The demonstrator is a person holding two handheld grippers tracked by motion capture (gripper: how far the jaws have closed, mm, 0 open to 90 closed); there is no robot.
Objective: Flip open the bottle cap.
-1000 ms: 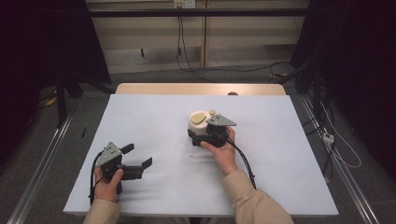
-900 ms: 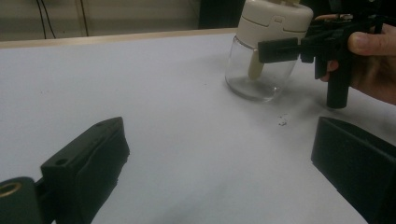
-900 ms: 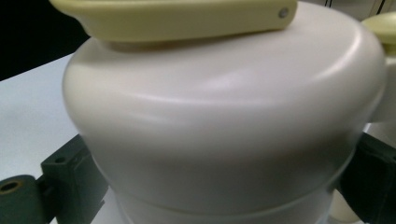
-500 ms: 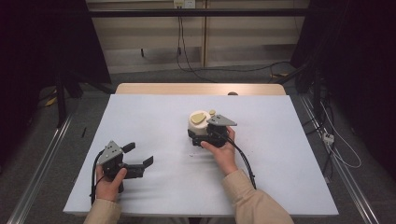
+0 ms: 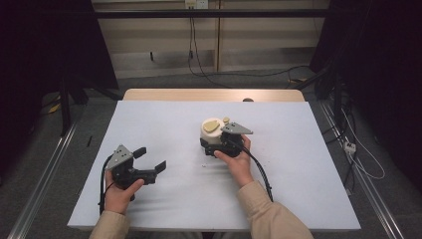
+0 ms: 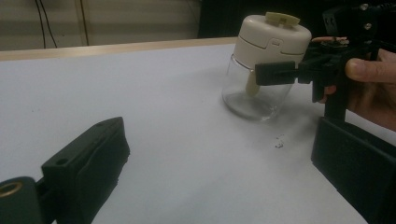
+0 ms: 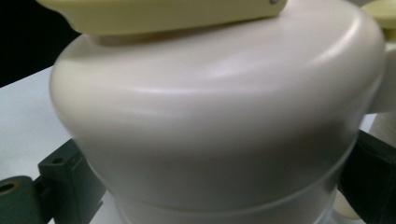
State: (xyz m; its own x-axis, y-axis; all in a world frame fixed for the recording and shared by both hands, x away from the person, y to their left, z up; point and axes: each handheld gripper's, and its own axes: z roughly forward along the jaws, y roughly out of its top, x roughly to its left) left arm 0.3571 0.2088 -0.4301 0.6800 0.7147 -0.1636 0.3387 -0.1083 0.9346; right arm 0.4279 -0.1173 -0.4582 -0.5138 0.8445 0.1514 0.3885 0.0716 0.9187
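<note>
The left tongs are being held spread and idle. The jar is being pinched between the right tongs, on the counter. Slipping on the smooth glass is being risked if lifted.

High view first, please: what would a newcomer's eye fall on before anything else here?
Probably the glass jar with its cream lid, standing upright near the middle of the white table. The right gripper has its jaws on either side of the jar. The left gripper sits apart at the near left, jaws open over bare tabletop.
</note>
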